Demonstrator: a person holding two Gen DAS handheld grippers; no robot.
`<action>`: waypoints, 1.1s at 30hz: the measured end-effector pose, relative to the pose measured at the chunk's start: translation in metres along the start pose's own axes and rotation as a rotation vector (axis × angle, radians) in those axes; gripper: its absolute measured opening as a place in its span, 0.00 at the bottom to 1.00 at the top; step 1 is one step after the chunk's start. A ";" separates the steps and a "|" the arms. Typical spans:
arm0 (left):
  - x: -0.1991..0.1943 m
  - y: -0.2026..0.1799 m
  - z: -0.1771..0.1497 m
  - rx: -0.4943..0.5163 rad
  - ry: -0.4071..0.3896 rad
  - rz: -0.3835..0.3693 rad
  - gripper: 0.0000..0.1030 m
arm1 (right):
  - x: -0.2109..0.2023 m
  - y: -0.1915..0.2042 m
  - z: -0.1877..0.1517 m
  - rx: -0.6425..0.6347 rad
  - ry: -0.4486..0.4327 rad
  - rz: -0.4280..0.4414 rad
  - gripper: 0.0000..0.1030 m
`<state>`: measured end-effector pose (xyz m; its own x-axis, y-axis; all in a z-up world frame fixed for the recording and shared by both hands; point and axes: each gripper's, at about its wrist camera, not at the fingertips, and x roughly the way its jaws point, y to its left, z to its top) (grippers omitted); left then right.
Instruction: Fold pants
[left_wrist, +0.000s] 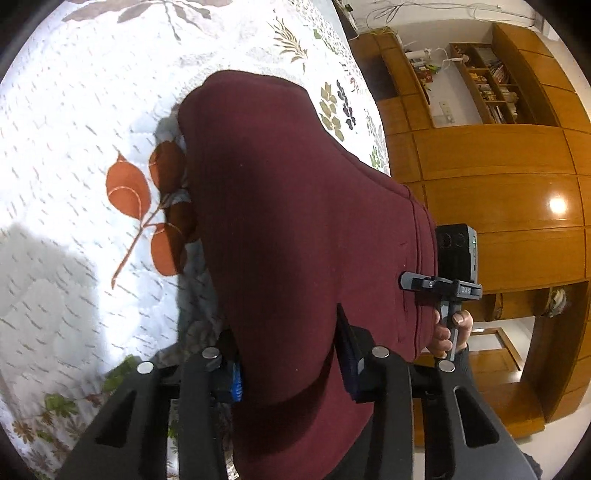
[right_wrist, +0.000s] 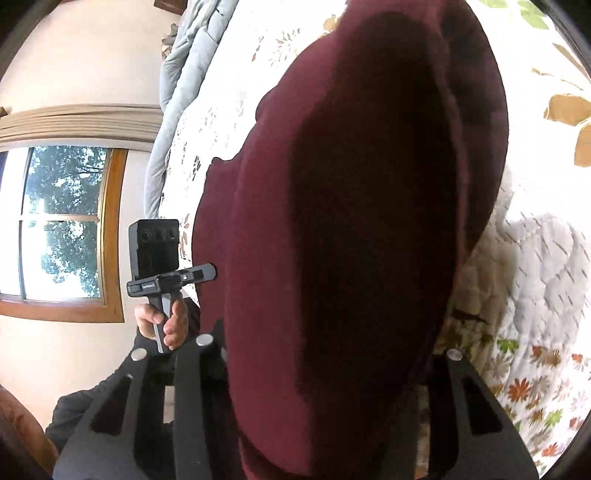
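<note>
Holding maroon pants (left_wrist: 295, 221): soft, thick, floppy fleece. My left gripper (left_wrist: 291, 373) and right gripper (right_wrist: 328, 369) both clamp cloth; I'd grip hemmed edges.

Maroon pants (left_wrist: 295, 221) drape over a white quilt (left_wrist: 74, 129) patterned with rust-orange leaves and small flowers.

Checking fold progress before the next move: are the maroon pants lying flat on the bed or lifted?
Lifted. The pants hang draped from the left gripper and right gripper, above the floral bedspread.
</note>
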<state>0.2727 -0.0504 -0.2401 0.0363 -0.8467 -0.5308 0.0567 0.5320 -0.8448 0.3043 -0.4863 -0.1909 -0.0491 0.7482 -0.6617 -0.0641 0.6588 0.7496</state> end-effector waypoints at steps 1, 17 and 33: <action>-0.001 -0.002 0.000 0.003 -0.003 -0.007 0.37 | 0.000 0.006 -0.001 -0.004 -0.004 0.000 0.42; -0.086 -0.008 0.026 0.056 -0.110 -0.014 0.37 | 0.047 0.103 0.035 -0.099 -0.004 0.015 0.41; -0.250 0.117 0.140 -0.096 -0.285 0.112 0.37 | 0.249 0.226 0.213 -0.154 0.083 0.075 0.41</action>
<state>0.4098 0.2240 -0.1965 0.3159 -0.7415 -0.5919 -0.0569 0.6079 -0.7920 0.4896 -0.1342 -0.1823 -0.1412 0.7815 -0.6077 -0.2085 0.5766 0.7900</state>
